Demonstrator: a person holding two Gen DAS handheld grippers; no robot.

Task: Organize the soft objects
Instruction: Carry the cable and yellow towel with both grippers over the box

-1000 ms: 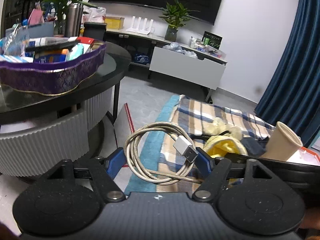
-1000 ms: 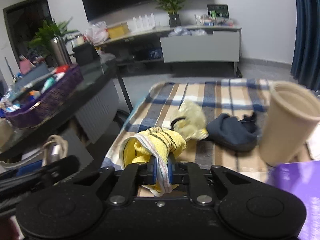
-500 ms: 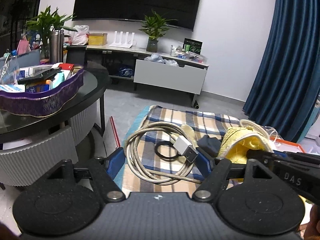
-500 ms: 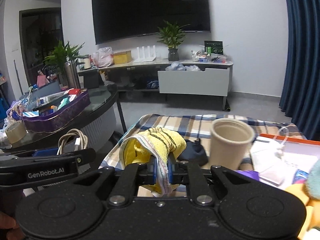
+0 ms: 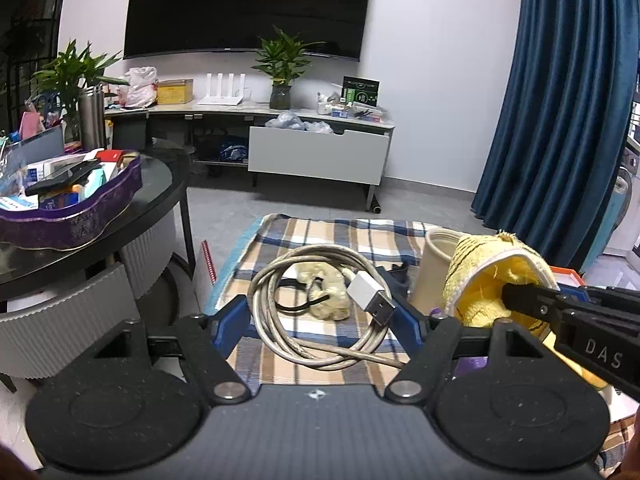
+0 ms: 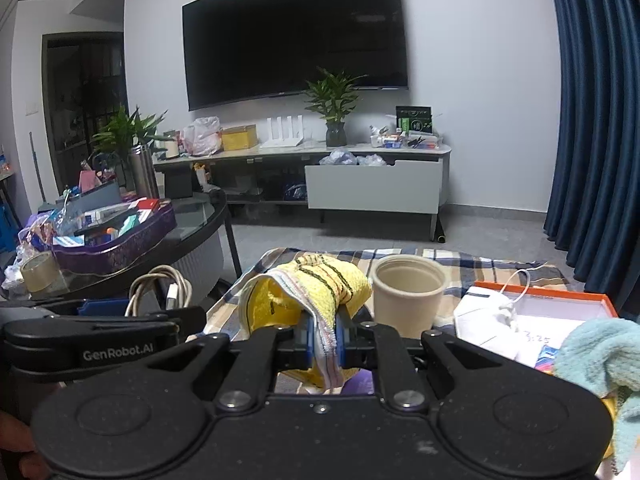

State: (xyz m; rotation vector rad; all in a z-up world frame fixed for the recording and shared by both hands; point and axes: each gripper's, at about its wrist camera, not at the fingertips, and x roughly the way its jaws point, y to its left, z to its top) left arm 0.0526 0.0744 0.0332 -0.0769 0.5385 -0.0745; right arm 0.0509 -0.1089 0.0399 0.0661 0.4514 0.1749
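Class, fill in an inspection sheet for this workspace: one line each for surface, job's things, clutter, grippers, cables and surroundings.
Surface: plaid cloth on the floor.
Job's things: yellow towel; pale fluffy item lying on the cloth; light blue cloth at right.
Clutter: beige cup, orange-rimmed box, white mask.
Grippers: left gripper holds the cable coil; right gripper shut on the towel.
Cables: coiled USB cable.
Surroundings: TV, blue curtain, purple tray.
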